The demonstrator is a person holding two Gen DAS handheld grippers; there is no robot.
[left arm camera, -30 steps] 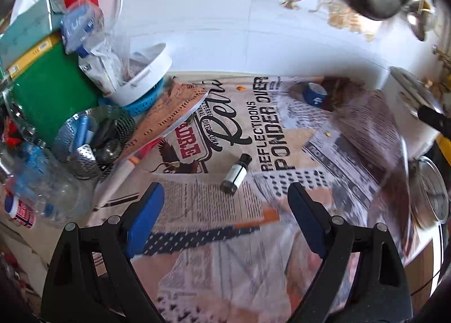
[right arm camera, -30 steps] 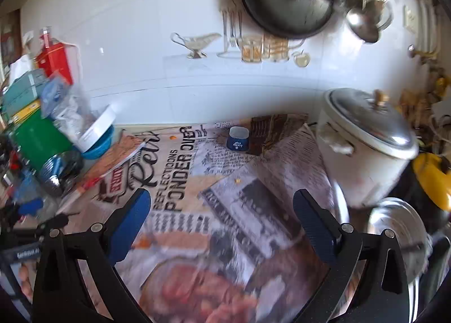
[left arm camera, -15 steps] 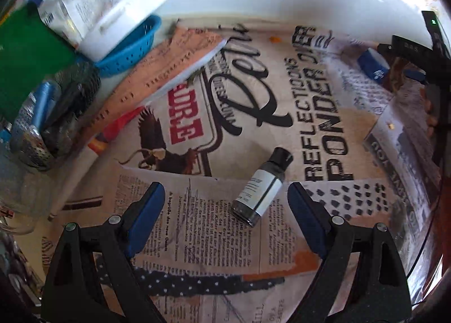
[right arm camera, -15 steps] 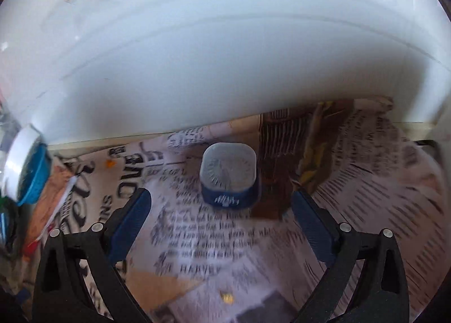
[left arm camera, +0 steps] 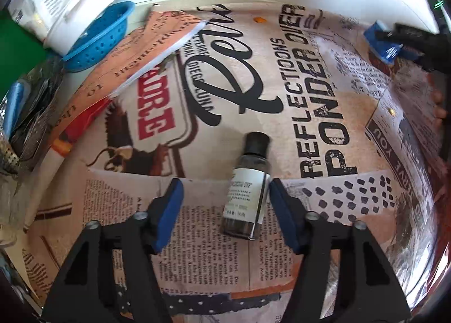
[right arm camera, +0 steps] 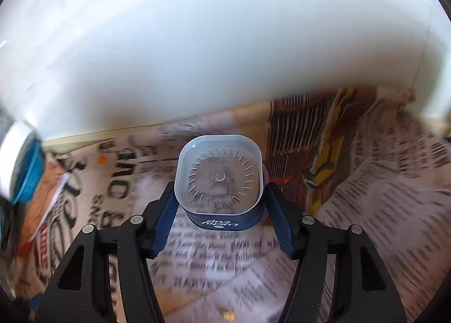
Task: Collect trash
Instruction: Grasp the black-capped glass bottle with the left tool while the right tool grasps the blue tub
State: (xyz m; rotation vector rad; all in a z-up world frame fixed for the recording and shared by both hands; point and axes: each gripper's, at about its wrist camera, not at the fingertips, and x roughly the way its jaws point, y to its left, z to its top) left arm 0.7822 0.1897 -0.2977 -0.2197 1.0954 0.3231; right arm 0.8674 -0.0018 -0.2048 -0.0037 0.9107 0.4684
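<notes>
A small dark bottle [left arm camera: 248, 187] with a black cap and white label lies on the newspaper-covered counter. My left gripper [left arm camera: 224, 204] straddles it, jaws part closed; the bottle rests against the right finger, with a gap to the left finger. A small blue cup [right arm camera: 221, 182] with a clear lid, upside down, sits between the fingers of my right gripper [right arm camera: 220, 210], whose pads are at its sides. In the left wrist view the cup [left arm camera: 380, 41] and the right gripper [left arm camera: 417, 44] show at the far right.
A blue colander [left arm camera: 98, 35] under a white bowl [left arm camera: 84, 7] and a green box [left arm camera: 17, 41] stand at the back left. A mesh holder [left arm camera: 17, 131] with utensils is at the left. A white wall [right arm camera: 225, 55] rises right behind the cup.
Both grippers moved forward and down onto their objects. Both sets of jaws have narrowed: left around the bottle, right around the blue cup.
</notes>
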